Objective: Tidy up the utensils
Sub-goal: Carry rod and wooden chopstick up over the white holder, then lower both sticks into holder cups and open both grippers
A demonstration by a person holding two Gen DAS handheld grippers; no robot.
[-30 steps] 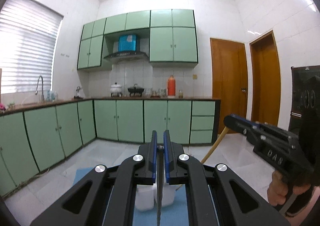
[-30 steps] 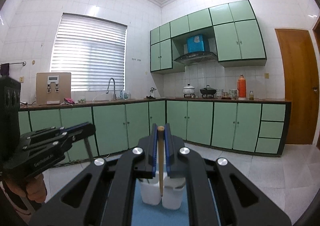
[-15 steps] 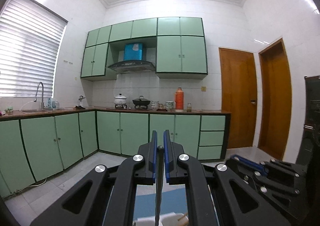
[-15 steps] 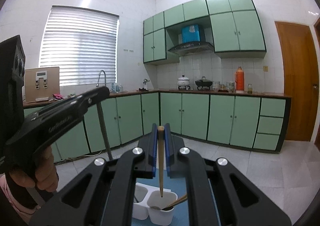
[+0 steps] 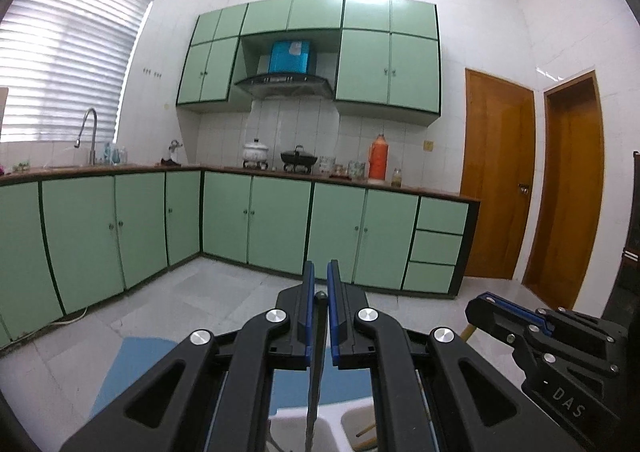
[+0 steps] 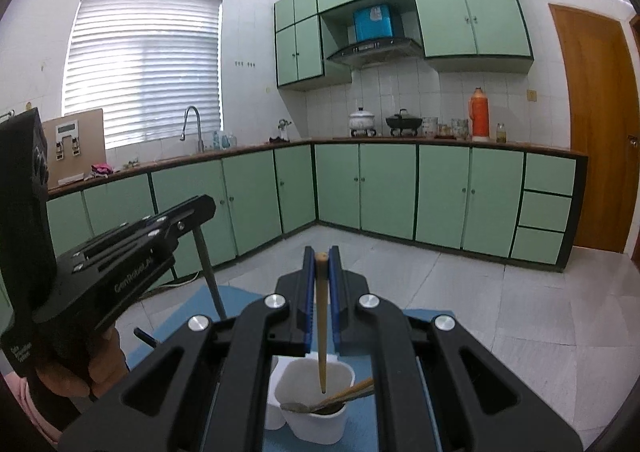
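My left gripper (image 5: 320, 272) is shut on a dark metal utensil handle (image 5: 317, 352) that hangs down toward a white two-cup holder (image 5: 292, 426). My right gripper (image 6: 321, 255) is shut on a wooden chopstick (image 6: 321, 324). Its tip hangs just over the mouth of the right white cup (image 6: 348, 370), where a wooden-handled spoon (image 6: 340, 396) lies. In the right wrist view the left gripper (image 6: 202, 208) is at the left with its dark handle (image 6: 208, 272) slanting down. The right gripper (image 5: 480, 302) shows low at the right of the left wrist view.
The cups stand on a blue mat (image 6: 184, 312) on a white surface. A hand (image 6: 100, 356) holds the left gripper's grip. Green kitchen cabinets (image 6: 384, 188), a sink tap (image 6: 192, 124) and wooden doors (image 5: 496, 176) lie beyond a tiled floor.
Both grippers have moved forward and down over the blue mat, each still holding its utensil. The white cups are now closer under the right gripper, with the chopstick tip at the right cup's mouth.
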